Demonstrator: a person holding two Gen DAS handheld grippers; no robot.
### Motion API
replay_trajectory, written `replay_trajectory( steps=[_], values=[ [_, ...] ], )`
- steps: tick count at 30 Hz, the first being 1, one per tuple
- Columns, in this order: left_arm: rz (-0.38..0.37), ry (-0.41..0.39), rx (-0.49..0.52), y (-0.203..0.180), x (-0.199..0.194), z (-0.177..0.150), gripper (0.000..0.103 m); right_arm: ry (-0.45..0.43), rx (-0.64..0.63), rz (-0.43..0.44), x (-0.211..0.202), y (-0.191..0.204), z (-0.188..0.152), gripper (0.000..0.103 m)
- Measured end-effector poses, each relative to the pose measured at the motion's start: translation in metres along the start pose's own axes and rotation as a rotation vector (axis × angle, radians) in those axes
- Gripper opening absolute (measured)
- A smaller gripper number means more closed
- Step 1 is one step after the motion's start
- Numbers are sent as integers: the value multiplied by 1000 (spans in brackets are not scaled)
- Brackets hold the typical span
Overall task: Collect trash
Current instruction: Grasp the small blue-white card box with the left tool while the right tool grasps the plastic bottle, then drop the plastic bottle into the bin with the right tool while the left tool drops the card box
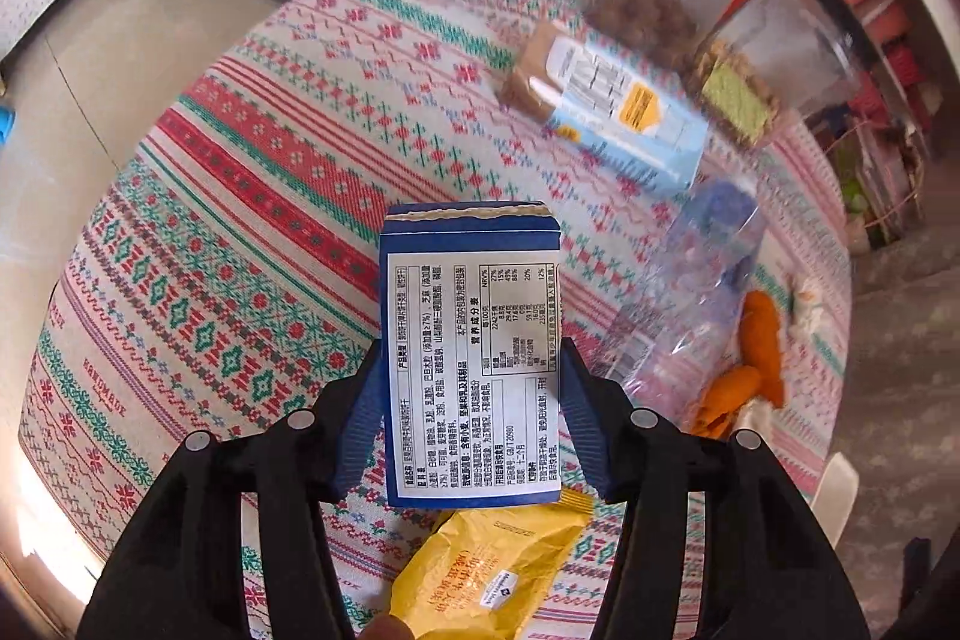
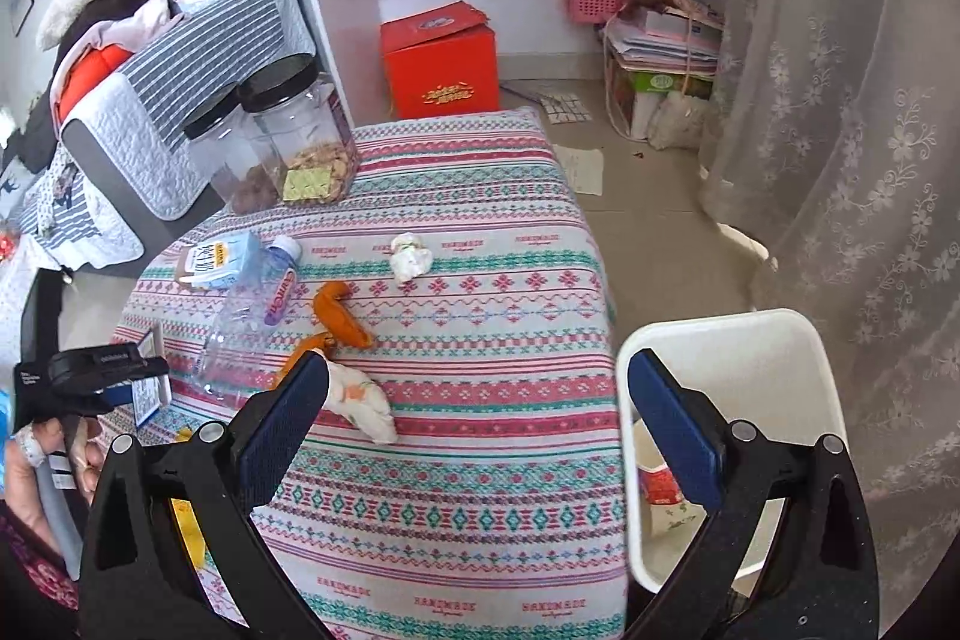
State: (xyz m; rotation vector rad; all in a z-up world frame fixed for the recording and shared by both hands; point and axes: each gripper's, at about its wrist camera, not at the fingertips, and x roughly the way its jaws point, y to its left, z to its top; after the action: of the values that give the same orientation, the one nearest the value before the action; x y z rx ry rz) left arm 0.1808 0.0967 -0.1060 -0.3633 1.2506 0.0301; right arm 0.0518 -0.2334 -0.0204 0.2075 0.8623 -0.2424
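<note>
My left gripper [image 1: 471, 400] is shut on a blue snack box [image 1: 471, 340] with a white label and holds it above the patterned tablecloth [image 1: 252, 220]. A yellow wrapper [image 1: 492, 574] lies under it. The left gripper also shows at the left of the right wrist view [image 2: 120, 376]. My right gripper [image 2: 477, 430] is open and empty, over the table's right edge, beside a white trash bin [image 2: 720, 340] that holds a red-and-white wrapper [image 2: 660, 484]. On the table lie an empty plastic bottle [image 2: 246, 322], orange peels [image 2: 342, 316] and crumpled tissues [image 2: 366, 400].
Two lidded jars of snacks [image 2: 300, 130] and a light-blue carton [image 2: 222, 256] stand at the table's far left. A second tissue ball [image 2: 411, 256] lies mid-table. A red box [image 2: 441, 64], shelves and a lace curtain [image 2: 840, 160] are beyond.
</note>
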Motion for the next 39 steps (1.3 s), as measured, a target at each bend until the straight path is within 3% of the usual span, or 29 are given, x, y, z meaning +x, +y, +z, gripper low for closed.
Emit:
replay_trajectory(
  steps=[4, 9, 13, 18, 24, 30, 39],
  values=[
    [-96, -115, -45, 11, -48, 7, 55, 80, 0, 87, 35, 43, 8, 96],
    [-94, -191, -79, 35, -75, 18, 55, 285, 148, 245, 111, 101, 31, 96],
    [-56, -249, -108, 52, -86, 25, 55, 358, 201, 224, 158, 143, 46, 95],
    [-131, -258, -113, 59, -97, 31, 55, 427, 204, 150, 192, 169, 49, 95],
    [-159, -256, -111, 63, -101, 30, 55, 468, 207, 98, 216, 180, 42, 90],
    [-175, -242, -135, 71, -101, 31, 55, 470, 169, 79, 220, 192, 33, 59],
    [-165, -245, -125, 69, -101, 29, 55, 393, 151, 95, 189, 182, 39, 58]
  ],
)
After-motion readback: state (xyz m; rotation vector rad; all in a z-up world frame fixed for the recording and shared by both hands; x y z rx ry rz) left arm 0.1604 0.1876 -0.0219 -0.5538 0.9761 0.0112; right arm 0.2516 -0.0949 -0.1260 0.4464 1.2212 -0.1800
